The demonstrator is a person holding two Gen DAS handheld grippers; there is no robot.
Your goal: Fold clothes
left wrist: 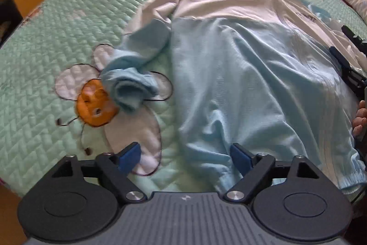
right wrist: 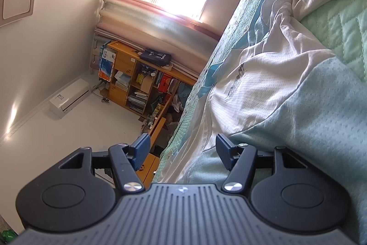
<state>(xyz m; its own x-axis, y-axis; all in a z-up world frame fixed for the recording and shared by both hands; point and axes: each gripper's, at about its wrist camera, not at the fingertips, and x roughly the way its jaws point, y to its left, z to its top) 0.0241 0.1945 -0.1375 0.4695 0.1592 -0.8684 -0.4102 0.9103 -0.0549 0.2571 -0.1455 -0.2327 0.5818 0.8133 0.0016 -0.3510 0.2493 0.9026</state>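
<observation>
Jaws of the left gripper [left wrist: 185, 159] stand wide over the blue-and-white shirt [left wrist: 240, 66], gripping nothing; the right gripper [right wrist: 182, 153], half open, holds nothing beside the bed [right wrist: 339, 31].

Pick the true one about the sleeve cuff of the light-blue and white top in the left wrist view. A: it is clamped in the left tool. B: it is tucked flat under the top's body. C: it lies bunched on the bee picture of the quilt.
C: the sleeve cuff sits crumpled over the bee picture, clear of the open left tool.
</observation>
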